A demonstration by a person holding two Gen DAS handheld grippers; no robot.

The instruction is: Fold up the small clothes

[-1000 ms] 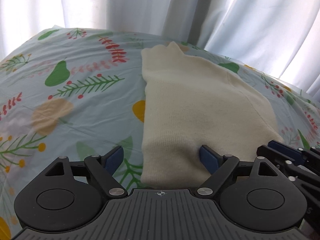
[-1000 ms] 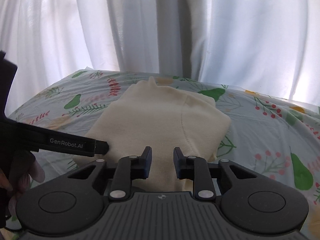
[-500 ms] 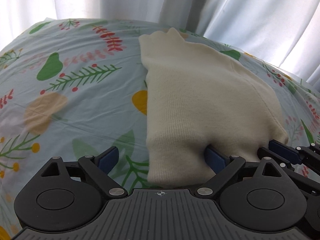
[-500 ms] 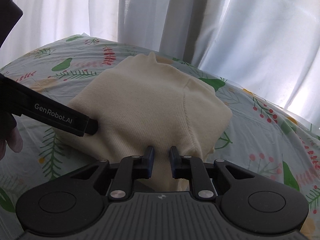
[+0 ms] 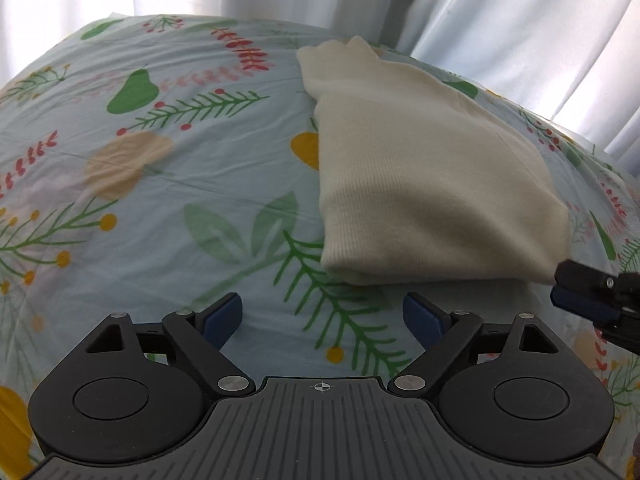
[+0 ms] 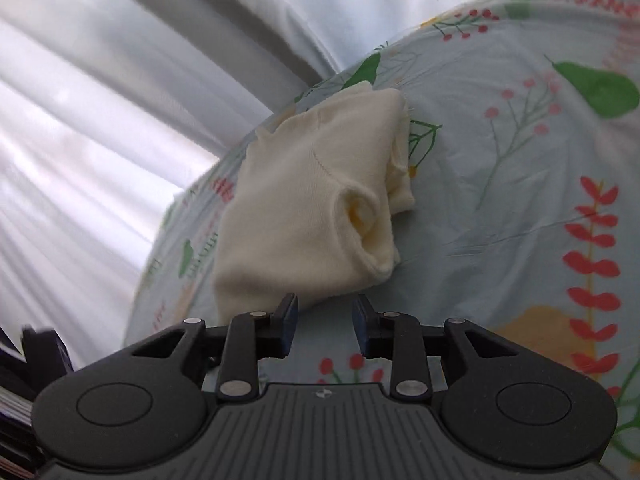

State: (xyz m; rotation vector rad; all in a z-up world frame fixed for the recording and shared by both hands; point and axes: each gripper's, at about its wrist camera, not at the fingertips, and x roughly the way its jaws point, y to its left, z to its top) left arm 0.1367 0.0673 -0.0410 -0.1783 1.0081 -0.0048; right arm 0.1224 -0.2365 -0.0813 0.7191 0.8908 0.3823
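Cream knit sweater [image 5: 432, 184], plain with fine ribbing. It's on a pale blue sheet [image 5: 160, 200] printed with green leaves and pears, red berry sprigs, and yellow and beige blobs. White sheer curtains [image 5: 500, 8] across the top of the frame. Grippers are black with blue pads [image 5: 222, 316].

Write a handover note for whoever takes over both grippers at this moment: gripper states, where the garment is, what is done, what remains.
Left gripper: jaws wide open, empty, just short of the garment's near edge.
Right gripper: jaws have just been opening, nothing between them; it sits at the garment's near corner, view tilted.
Cream knitted garment: lies folded into a compact stack on the pale blue leaf-and-berry print sheet, in front of the white curtains. Neither gripper touches it.
Done: the garment looks folded and released.
Left: a sleeve opening bulges on one side; perhaps flatten it, then move on.
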